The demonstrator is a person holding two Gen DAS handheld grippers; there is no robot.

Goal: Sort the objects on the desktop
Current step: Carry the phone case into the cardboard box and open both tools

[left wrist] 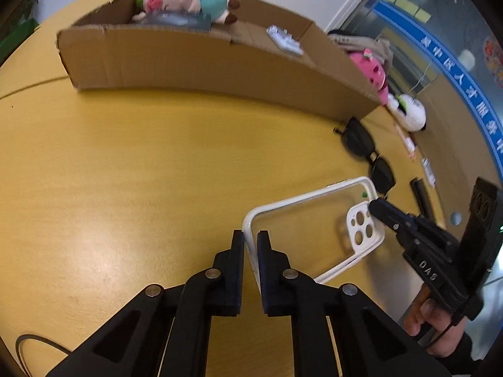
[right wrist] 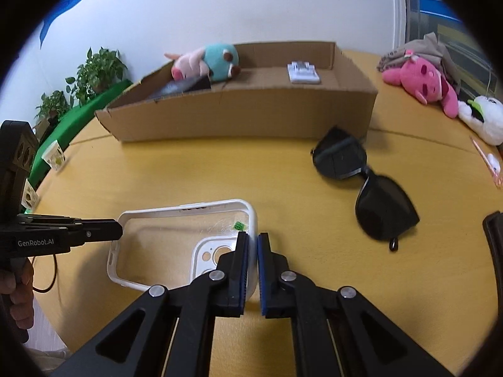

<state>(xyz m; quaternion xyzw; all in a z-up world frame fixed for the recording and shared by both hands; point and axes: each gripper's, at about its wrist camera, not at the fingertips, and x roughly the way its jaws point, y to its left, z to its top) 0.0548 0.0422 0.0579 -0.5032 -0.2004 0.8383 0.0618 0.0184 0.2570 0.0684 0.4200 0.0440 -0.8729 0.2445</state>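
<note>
The sorting looks partly done, judging by what already sits in the cardboard box (right wrist: 239, 116) at the far side of the desk (left wrist: 141, 163): a pig plush in a teal shirt (right wrist: 207, 61) lying on a dark flat item, and a small white packaged item (right wrist: 303, 73) farther along the box floor. The piece in hand is a clear phone case with a white rim (left wrist: 314, 220), which lies flat on the desk near both tools. The left claw (left wrist: 250, 242) is nearly closed with the case's short end rim standing between its fingers, though whether it pinches firmly cannot be told. The right claw (right wrist: 253, 245) is likewise almost shut astride the rim at the camera-cutout end. Neither view shows the case lifted. Still outside the box are black sunglasses (right wrist: 361, 185) beside its near corner, a pink plush (right wrist: 421, 81), a white plush (right wrist: 484, 116), and some small items near the desk edge, too blurred to name. By that count, more remains than is finished.
</note>
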